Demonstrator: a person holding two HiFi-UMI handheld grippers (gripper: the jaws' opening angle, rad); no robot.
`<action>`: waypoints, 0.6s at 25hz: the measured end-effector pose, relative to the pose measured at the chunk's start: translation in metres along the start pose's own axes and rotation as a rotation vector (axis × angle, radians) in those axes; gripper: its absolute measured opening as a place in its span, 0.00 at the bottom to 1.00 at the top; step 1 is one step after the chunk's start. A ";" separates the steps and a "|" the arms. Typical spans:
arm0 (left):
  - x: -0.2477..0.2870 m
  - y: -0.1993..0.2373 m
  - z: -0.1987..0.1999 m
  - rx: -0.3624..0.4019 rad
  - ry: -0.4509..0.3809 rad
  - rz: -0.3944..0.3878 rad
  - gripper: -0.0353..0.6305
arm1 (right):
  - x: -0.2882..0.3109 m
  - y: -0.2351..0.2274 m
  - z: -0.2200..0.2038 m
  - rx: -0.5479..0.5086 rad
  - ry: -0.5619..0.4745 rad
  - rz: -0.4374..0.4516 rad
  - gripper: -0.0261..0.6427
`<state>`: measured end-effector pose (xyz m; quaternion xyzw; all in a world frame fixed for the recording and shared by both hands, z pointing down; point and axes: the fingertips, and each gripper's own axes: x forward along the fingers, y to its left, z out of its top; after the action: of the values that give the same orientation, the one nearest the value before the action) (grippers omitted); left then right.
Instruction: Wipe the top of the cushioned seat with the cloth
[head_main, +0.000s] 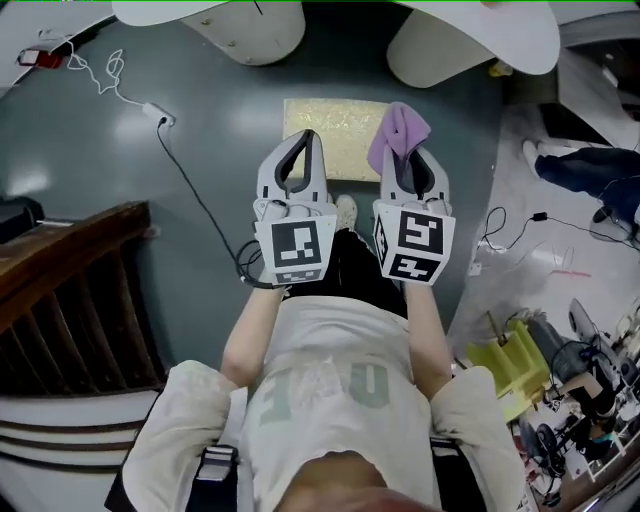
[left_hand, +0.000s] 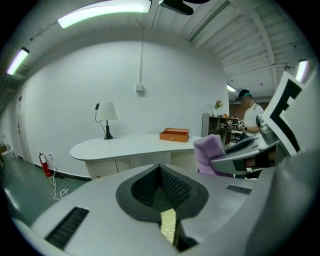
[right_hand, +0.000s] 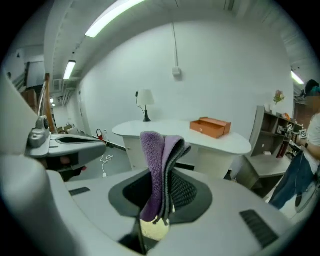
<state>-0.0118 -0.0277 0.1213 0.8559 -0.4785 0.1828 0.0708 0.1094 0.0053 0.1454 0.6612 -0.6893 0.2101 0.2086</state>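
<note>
With the cloth clamped in the right gripper above the cushioned seat and the left gripper closed on nothing, the cloth could be dragged loose by seat friction.

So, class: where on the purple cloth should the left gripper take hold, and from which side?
Probably the loose folded top of the cloth, from the left gripper's side: it sticks out past the right gripper, which pinches the lower part.

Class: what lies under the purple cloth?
The yellow cushioned seat lies below the cloth, which the right hand-held gripper holds. The seat's near right part is covered.
</note>
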 end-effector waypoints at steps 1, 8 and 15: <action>-0.012 0.000 0.011 -0.002 -0.006 -0.004 0.06 | -0.014 0.007 0.011 -0.015 -0.013 0.001 0.17; -0.079 0.007 0.051 -0.015 -0.028 -0.015 0.06 | -0.079 0.050 0.056 -0.093 -0.085 0.050 0.17; -0.093 0.003 0.065 -0.022 -0.073 -0.025 0.06 | -0.092 0.068 0.062 -0.141 -0.108 0.077 0.17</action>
<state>-0.0426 0.0253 0.0260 0.8670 -0.4723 0.1452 0.0650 0.0447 0.0487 0.0418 0.6281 -0.7377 0.1329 0.2090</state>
